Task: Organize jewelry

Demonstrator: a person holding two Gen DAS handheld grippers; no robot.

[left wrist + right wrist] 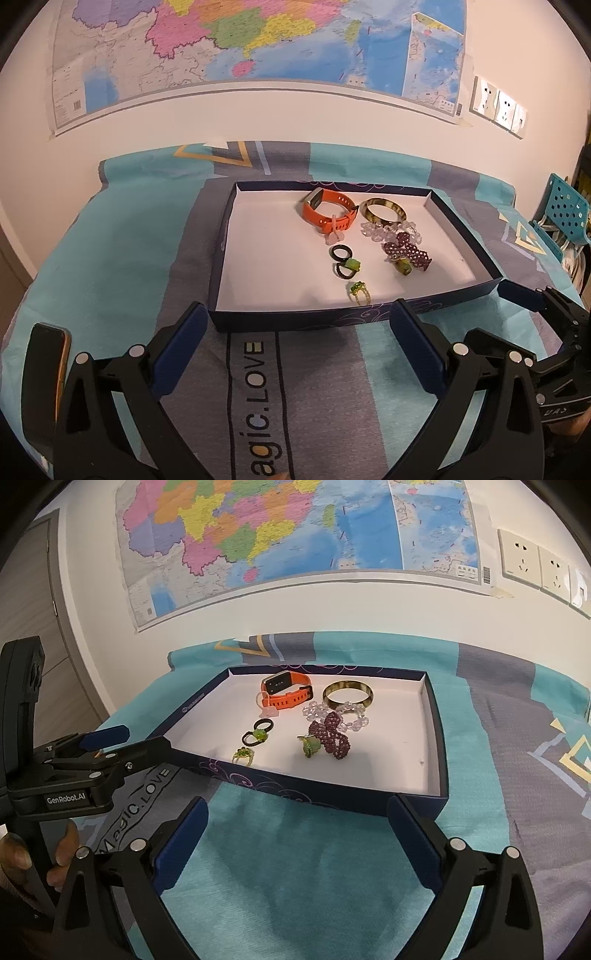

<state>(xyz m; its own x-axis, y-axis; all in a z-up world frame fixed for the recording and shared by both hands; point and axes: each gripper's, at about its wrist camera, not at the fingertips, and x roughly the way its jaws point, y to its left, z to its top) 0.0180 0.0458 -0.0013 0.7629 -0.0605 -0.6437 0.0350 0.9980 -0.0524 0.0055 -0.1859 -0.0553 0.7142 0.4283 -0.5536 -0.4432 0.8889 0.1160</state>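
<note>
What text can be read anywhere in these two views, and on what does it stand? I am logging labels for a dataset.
"GenRobot.AI": on the body of the left gripper, seen from the right wrist.
"MAGIC.LOVE": on the grey stripe of the bedcover; the left wrist view shows only "agic.LOVE".
Box rim: a small print, too small to read.
Wall map: place names and legend too small and blurred to read.

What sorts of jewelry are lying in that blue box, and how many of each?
Watch: 1, the orange watch
Bangle: 1, the olive bangle
Bead bracelets: 2, the clear bead bracelet and the maroon bead bracelet
Rings: 5, three with green stones, one plain black, one pale pink
Total: 9, all inside the box
</note>
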